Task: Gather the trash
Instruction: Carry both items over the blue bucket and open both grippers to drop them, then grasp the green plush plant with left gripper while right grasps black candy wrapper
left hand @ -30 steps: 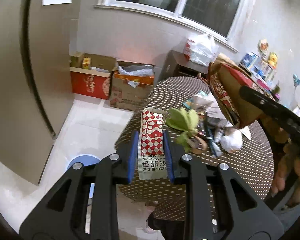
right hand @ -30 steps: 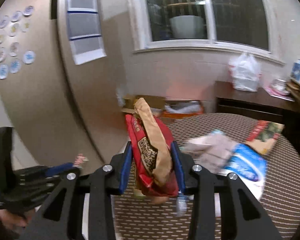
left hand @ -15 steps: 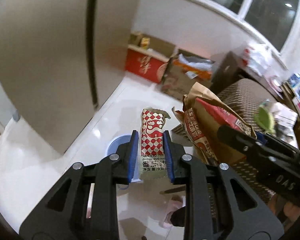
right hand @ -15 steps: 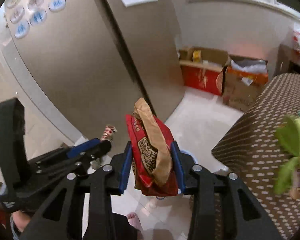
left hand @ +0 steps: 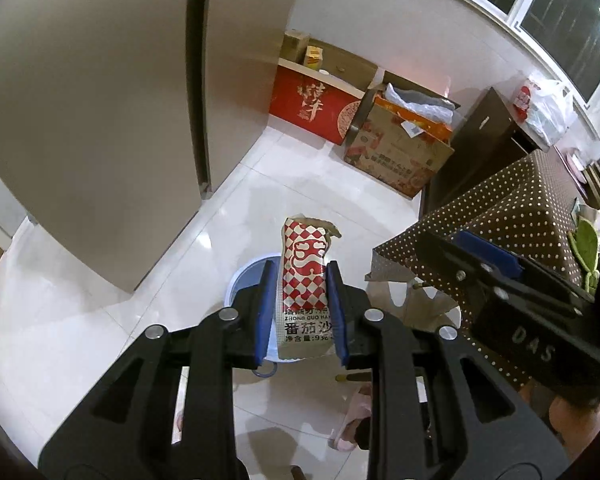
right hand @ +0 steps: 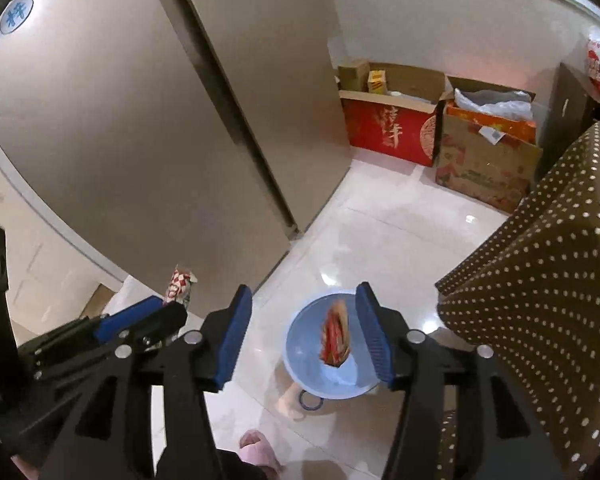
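My left gripper (left hand: 300, 312) is shut on a red-and-white checkered sauce packet (left hand: 305, 276), held above a light blue bin (left hand: 240, 280) on the floor. The packet also shows in the right wrist view (right hand: 180, 286), at the tip of the left gripper (right hand: 140, 320). My right gripper (right hand: 304, 332) is open above the blue bin (right hand: 304, 360). A red and brown snack bag (right hand: 334, 338) is below the open jaws, over the bin's opening. The right gripper also shows at right in the left wrist view (left hand: 488, 260).
A table with a brown dotted cloth (right hand: 548, 280) stands right of the bin. A large fridge (right hand: 140, 120) stands at the left. Cardboard boxes (right hand: 484, 160) line the far wall. Pink slippers (right hand: 260, 444) are on the tiled floor near the bin.
Both grippers swung from the table down over the floor bin. My right gripper opened and let go of the snack bag, which now drops toward the bin. The left still holds the packet.
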Action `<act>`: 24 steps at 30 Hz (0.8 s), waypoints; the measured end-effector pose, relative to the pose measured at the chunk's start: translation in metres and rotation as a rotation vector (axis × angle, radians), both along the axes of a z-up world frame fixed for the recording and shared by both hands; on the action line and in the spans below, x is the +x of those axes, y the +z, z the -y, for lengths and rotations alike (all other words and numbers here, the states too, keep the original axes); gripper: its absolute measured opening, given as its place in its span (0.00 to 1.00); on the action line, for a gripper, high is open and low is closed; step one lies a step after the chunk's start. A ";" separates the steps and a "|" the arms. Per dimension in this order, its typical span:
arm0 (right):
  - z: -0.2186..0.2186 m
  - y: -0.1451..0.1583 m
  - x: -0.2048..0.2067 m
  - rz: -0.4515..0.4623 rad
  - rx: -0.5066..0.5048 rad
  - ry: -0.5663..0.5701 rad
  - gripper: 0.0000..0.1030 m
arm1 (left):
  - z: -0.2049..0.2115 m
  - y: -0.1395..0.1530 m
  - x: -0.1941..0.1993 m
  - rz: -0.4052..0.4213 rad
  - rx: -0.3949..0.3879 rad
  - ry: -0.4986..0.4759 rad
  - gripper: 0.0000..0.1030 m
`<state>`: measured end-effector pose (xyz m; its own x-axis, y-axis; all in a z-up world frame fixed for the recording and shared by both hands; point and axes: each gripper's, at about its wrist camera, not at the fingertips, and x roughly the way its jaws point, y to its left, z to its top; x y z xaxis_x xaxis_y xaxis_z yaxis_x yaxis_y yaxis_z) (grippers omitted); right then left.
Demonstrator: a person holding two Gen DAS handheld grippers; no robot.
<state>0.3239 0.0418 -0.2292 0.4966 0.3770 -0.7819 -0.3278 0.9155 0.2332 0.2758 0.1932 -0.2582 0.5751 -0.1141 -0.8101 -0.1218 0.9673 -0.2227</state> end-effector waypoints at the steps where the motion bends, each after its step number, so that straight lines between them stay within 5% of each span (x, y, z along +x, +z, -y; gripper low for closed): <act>1: 0.002 0.000 0.000 0.011 -0.009 -0.006 0.53 | 0.002 -0.001 0.002 -0.002 0.000 -0.005 0.25; 13: 0.045 0.054 -0.027 0.204 0.014 -0.104 0.64 | 0.027 0.010 0.028 0.001 0.026 -0.029 0.26; 15: 0.054 0.062 -0.030 0.226 0.018 -0.122 0.65 | 0.026 0.018 0.033 0.003 0.035 0.014 0.44; 16: 0.058 0.065 -0.032 0.233 0.014 -0.130 0.66 | 0.026 0.023 0.033 0.012 0.031 0.037 0.71; 24: 0.097 0.079 -0.042 0.240 0.031 -0.188 0.66 | 0.048 0.064 0.007 0.094 0.022 0.018 0.73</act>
